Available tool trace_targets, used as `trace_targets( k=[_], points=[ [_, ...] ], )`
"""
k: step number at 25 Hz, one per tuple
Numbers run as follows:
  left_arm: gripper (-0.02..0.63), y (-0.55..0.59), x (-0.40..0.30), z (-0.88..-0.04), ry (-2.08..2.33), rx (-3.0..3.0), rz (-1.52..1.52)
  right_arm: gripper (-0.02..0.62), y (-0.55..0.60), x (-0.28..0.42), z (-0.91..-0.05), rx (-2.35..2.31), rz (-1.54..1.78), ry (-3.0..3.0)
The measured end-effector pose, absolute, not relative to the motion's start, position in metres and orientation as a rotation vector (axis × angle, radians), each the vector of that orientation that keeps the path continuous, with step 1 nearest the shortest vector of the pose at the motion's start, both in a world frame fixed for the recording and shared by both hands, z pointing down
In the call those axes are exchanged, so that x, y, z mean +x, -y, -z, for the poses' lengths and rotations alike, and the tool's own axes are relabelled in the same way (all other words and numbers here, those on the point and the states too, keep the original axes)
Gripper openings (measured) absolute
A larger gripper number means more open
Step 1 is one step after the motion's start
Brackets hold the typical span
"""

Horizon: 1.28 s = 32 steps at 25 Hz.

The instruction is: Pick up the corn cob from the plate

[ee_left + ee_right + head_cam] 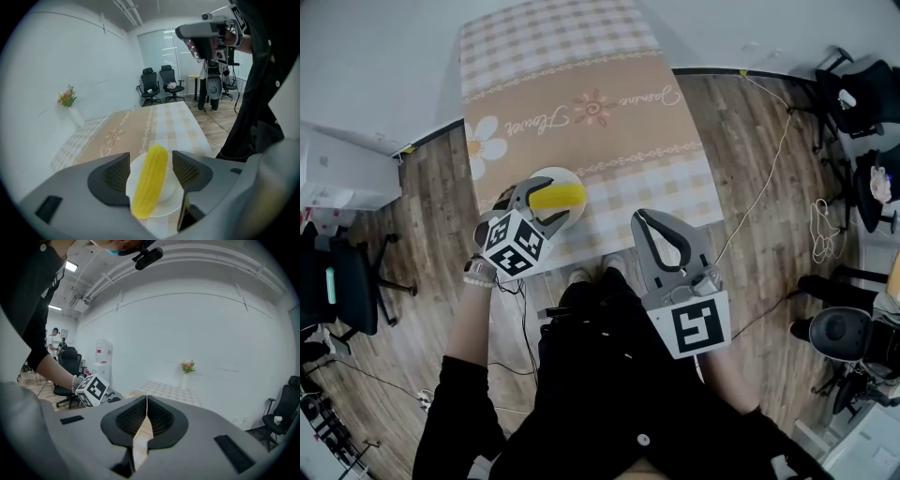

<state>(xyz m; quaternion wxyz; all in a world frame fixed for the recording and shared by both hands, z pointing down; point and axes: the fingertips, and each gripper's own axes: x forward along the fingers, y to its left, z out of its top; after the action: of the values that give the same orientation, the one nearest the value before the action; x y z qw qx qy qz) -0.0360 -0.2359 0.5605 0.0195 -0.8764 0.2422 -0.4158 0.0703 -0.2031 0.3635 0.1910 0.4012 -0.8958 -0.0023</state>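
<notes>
Two wide-spread jaws of the left gripper (151,164) flank the corn cob (150,187), which lies on its white plate (172,196) on the desk (140,126), unpressed. The right gripper's (146,416) jaws meet, empty.

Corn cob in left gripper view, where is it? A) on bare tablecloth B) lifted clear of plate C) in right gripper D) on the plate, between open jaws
D: the corn cob lies on the white plate, with the left gripper jaws apart on either side.
</notes>
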Motion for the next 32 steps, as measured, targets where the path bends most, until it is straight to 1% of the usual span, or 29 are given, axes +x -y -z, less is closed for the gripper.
trace_targets(
  k=[10,19,32],
  points=[
    [0.288,0.244,-0.040,-0.613,-0.630,-2.804,1.469,0.043,0.202,0.079,-0.368,1.138,-0.005,2.486],
    [0.291,0.253,-0.039,-0.625,-0.611,-2.869,1.468,0.043,0.198,0.076,-0.374,1.128,-0.029,2.467],
    [0.290,0.240,-0.038,-0.641,-0.232,-2.714,1.685,0.043,0.195,0.068,-0.376,1.093,-0.034,2.466]
  ],
)
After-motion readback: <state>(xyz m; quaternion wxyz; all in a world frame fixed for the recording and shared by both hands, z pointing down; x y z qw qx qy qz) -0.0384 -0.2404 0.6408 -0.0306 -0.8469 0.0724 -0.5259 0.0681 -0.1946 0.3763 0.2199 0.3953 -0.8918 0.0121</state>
